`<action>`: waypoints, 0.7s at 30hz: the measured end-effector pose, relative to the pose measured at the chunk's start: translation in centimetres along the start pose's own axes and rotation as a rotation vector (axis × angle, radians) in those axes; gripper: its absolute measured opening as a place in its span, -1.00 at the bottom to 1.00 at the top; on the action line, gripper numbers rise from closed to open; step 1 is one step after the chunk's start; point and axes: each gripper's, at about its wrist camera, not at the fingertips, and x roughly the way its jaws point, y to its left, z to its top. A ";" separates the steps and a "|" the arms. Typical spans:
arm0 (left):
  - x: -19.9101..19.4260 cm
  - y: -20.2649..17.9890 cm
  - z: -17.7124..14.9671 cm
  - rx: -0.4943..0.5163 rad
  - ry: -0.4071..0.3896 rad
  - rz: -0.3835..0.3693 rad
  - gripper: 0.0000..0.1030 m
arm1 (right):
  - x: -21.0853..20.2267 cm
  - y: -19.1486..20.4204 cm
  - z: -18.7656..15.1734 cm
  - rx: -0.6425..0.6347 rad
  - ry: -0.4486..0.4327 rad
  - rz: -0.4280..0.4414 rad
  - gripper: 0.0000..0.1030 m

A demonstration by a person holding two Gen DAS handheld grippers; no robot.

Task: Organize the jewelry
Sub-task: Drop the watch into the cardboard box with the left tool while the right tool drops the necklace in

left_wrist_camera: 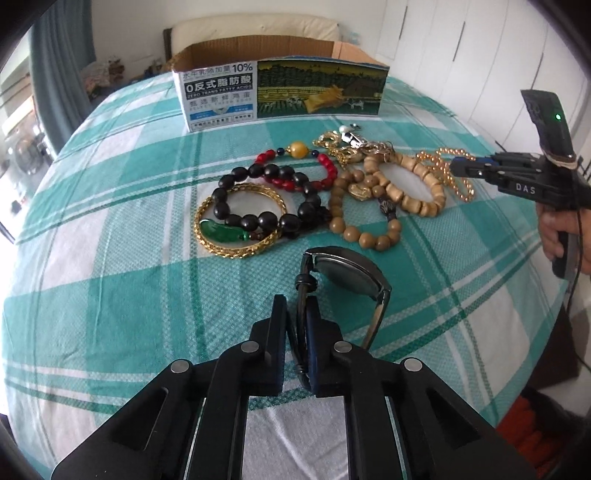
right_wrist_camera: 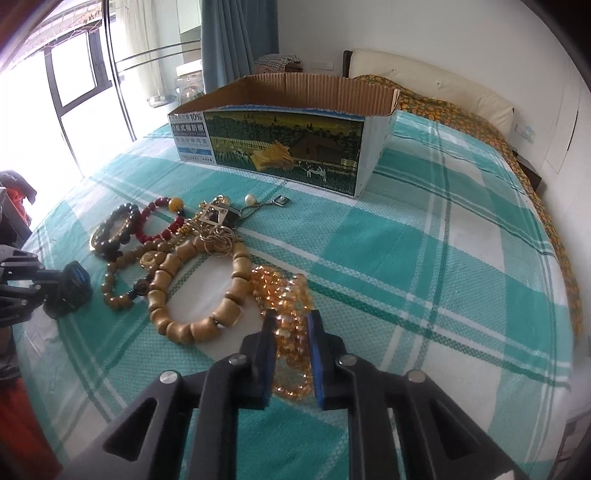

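Clamped on a watch (left_wrist_camera: 345, 271), left gripper (left_wrist_camera: 297, 314) and right gripper (right_wrist_camera: 291, 325), pinching amber beads (right_wrist_camera: 284, 295), apparently feed the far box (left_wrist_camera: 284, 88).

Watch (left_wrist_camera: 347, 273) strap hidden between tongs, cardboard box (right_wrist_camera: 295, 96) interior unseen, small charms (left_wrist_camera: 351, 134) indistinct

Daylight is pouring through a tall dark-framed window (right_wrist_camera: 70, 85) beside teal curtains (right_wrist_camera: 240, 33), washing a bed in a teal-and-white checked sheet (right_wrist_camera: 424, 240), a cream headboard (right_wrist_camera: 424, 74) and white wardrobe doors (left_wrist_camera: 461, 48).
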 end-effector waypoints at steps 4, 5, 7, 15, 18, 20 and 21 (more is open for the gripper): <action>-1.9 1.5 0.8 -0.081 -0.023 -0.055 -0.85 | -2.9 0.5 0.8 0.024 -0.022 0.001 -0.85; -2.5 1.7 1.2 -0.089 -0.031 -0.064 -0.85 | -3.6 0.6 1.1 0.025 -0.030 -0.001 -0.85; -3.8 2.2 2.2 -0.101 -0.046 -0.086 -0.85 | -5.1 0.9 1.9 0.026 -0.051 0.002 -0.85; -8.4 4.3 9.4 -0.122 -0.105 -0.130 -0.85 | -10.5 1.7 8.1 0.026 -0.158 0.035 -0.85; -9.5 5.1 13.4 -0.127 -0.132 -0.132 -0.85 | -12.5 2.0 11.6 0.023 -0.208 0.051 -0.85; -9.9 5.5 16.3 -0.117 -0.156 -0.111 -0.85 | -13.5 2.2 14.2 0.014 -0.240 0.057 -0.85; -9.7 5.7 17.6 -0.113 -0.163 -0.098 -0.85 | -13.8 2.4 15.6 0.010 -0.255 0.056 -0.85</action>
